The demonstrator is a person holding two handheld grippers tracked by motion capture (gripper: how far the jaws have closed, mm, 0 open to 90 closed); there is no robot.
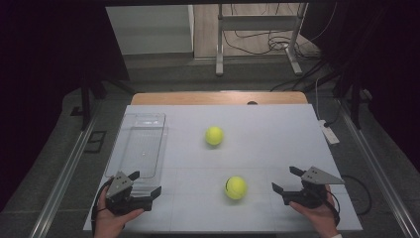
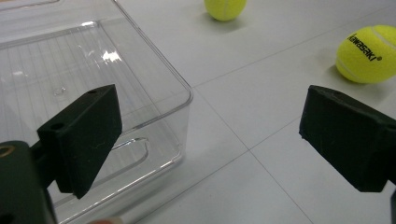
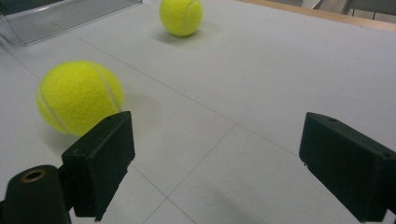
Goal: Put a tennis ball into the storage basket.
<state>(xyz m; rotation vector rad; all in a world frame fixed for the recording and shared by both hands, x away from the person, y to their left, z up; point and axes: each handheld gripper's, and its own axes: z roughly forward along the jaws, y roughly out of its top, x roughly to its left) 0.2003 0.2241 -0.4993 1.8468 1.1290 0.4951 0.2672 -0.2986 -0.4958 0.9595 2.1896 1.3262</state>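
Two yellow tennis balls lie on the white table (image 1: 277,144): a near ball (image 1: 236,188) (image 2: 368,54) (image 3: 79,97) at front centre and a far ball (image 1: 214,135) (image 2: 225,8) (image 3: 181,17) in the middle. A clear plastic bin (image 1: 138,146) (image 2: 79,70) stands empty at the left. My left gripper (image 1: 145,184) (image 2: 210,140) rests open at the front left, just by the bin's near corner, nothing between its jaws. My right gripper (image 1: 287,179) (image 3: 219,172) is open at the front right, to the right of the near ball and apart from it.
A white remote-like device (image 1: 328,133) lies at the table's right edge. Behind the table are a wooden strip (image 1: 218,97), a metal frame stand (image 1: 257,34) and loose cables on the floor. Metal rails run along both sides of the table.
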